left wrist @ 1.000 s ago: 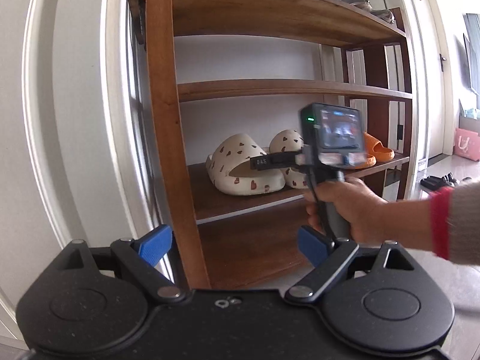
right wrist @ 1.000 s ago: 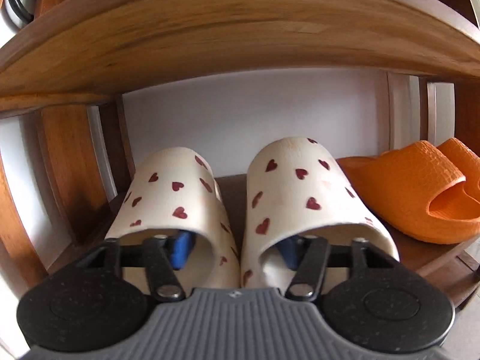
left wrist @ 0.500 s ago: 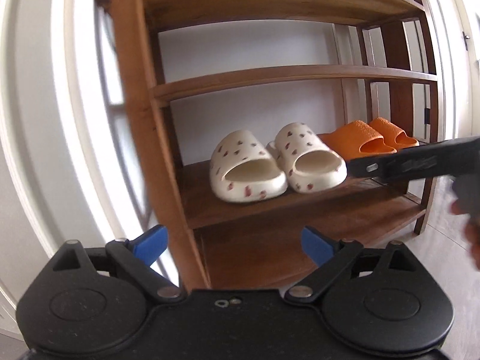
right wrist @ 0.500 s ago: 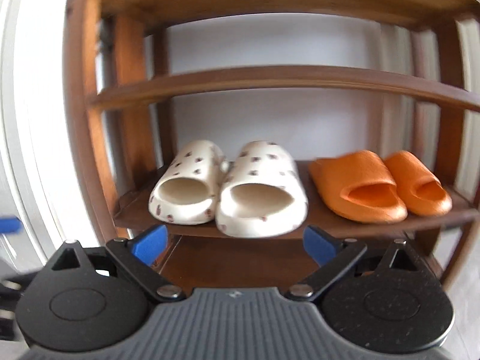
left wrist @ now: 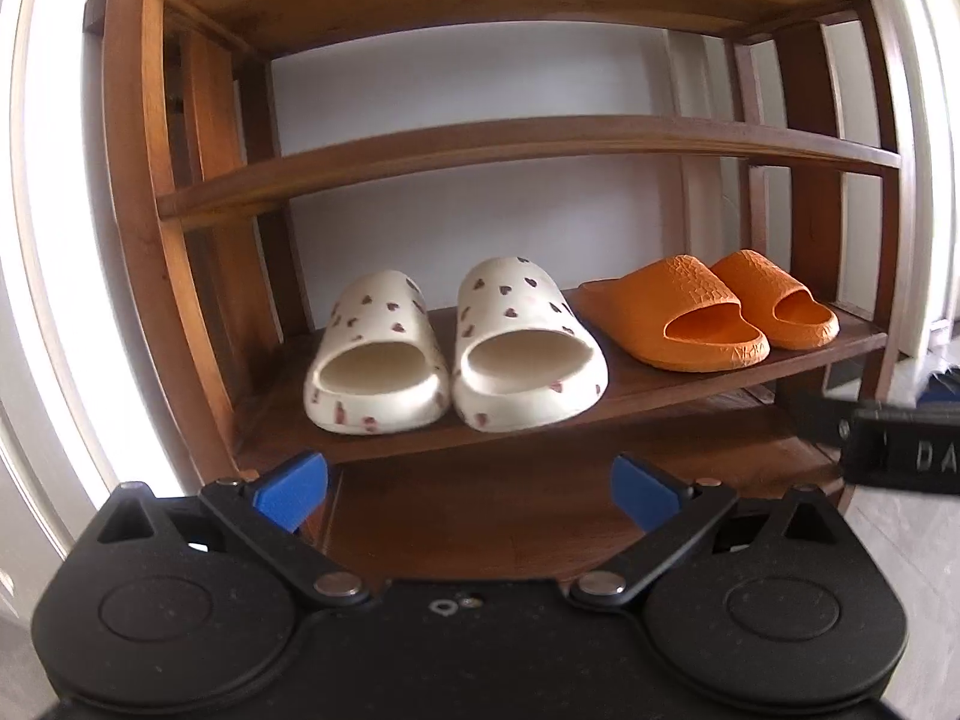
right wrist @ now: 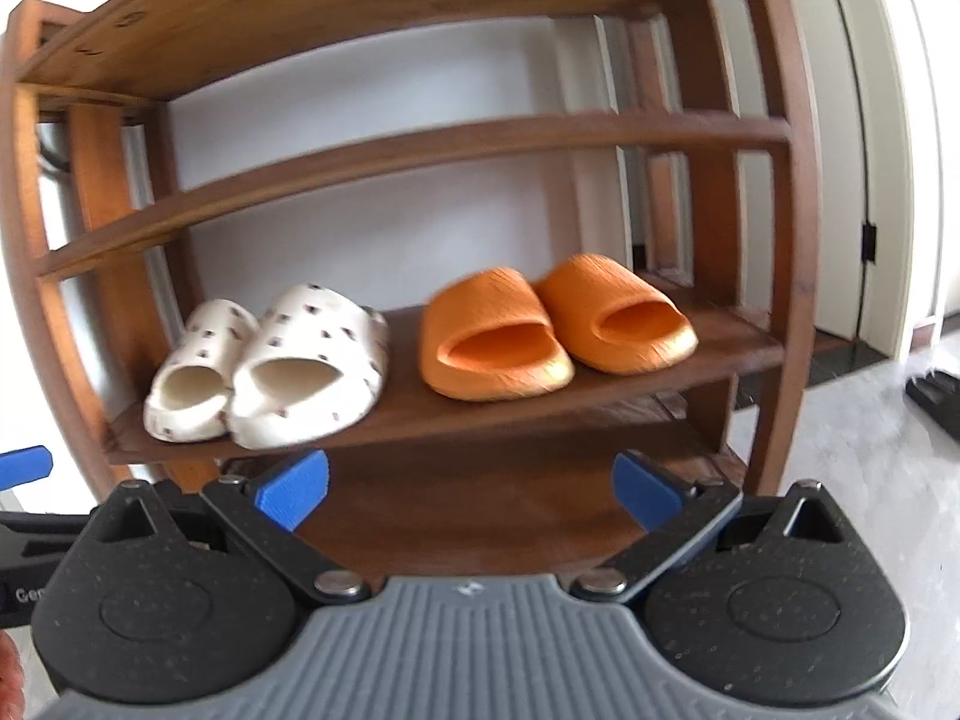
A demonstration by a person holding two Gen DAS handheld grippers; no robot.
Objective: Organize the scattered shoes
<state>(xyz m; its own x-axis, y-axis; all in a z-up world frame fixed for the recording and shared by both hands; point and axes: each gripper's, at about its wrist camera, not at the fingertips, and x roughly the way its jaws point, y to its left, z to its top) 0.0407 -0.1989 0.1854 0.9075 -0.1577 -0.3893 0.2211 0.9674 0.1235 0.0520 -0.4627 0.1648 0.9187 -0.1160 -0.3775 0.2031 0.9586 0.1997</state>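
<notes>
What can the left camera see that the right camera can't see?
Only the left wrist view shows a black block with white letters at its right edge, part of the other tool, and the heart spots on the cream slippers sharply.

Only the right wrist view shows a dark thing on the grey floor at the right, too blurred to name, and a door edge with a black hinge.

Both show the wooden shoe rack, the cream slippers beside the orange slippers on one shelf, and open, empty blue-tipped tongs: left tongs, right tongs.
</notes>
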